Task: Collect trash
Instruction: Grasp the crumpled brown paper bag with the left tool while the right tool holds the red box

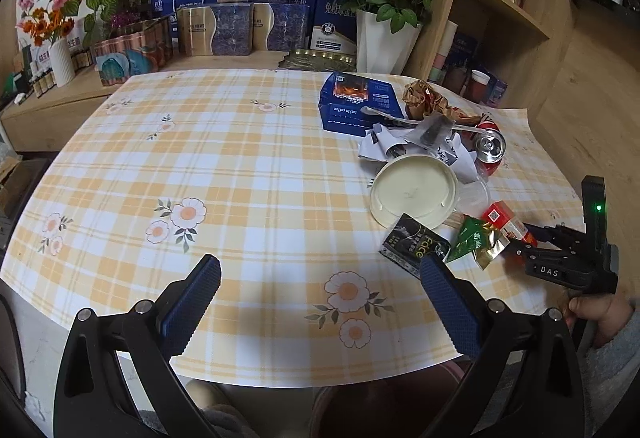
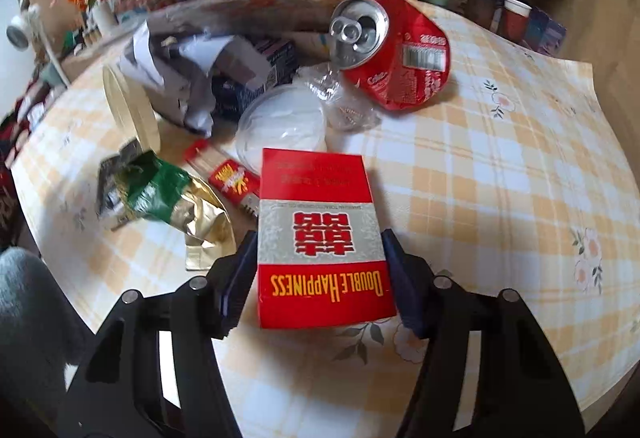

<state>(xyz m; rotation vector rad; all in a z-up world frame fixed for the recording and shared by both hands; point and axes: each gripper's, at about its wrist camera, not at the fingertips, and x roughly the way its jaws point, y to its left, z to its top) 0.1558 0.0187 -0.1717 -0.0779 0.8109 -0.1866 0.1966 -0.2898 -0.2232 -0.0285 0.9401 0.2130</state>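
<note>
Two blue pads of our right gripper [image 2: 318,274] flank the red cigarette pack [image 2: 320,230], touching its sides on the checked tablecloth [image 2: 500,178]. Our left gripper [image 1: 320,302] hangs wide and empty, well apart from that pack [image 1: 505,221].

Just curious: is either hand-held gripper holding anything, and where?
The right hand-held gripper straddles the red cigarette pack by its long sides; a firm hold cannot be told. Left: nothing.

One crushed red can [image 2: 394,50], one red cigarette pack [image 2: 320,238], one cream lid [image 1: 414,192], two blue boxes [image 1: 358,102] (one partly buried).
</note>
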